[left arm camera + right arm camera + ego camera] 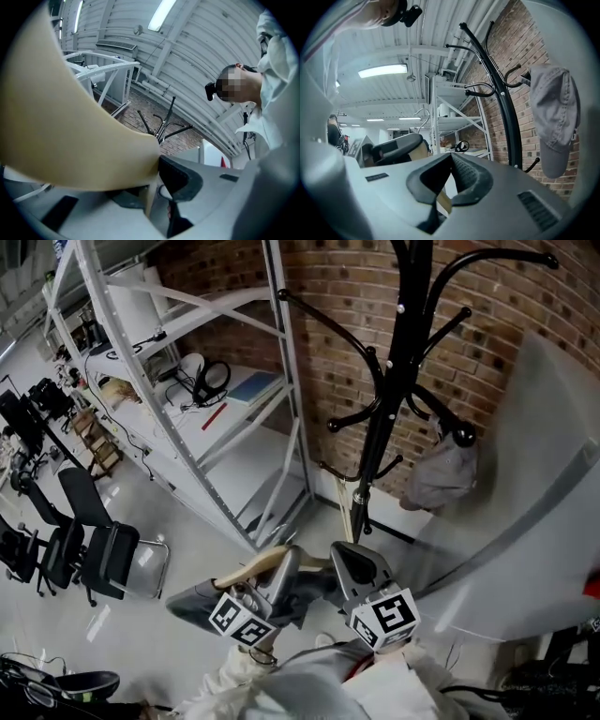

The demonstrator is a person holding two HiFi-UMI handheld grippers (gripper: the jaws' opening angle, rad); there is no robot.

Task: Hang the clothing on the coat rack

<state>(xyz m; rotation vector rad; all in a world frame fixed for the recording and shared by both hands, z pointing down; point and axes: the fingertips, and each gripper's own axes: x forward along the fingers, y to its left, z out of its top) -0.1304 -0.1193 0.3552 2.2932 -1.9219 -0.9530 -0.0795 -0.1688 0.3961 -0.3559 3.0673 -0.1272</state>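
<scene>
Clamped-sitting in left gripper (154,187): hanger (70,117)

white metal shelving (239,423) against the brick wall (337,268); black office chairs (108,554) on the floor at left.

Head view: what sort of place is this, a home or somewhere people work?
Most likely a workshop or lab, not a home: a tall white metal shelving rack loaded with cables and gear, black wheeled office chairs on a pale bare floor, and a red brick wall.
</scene>
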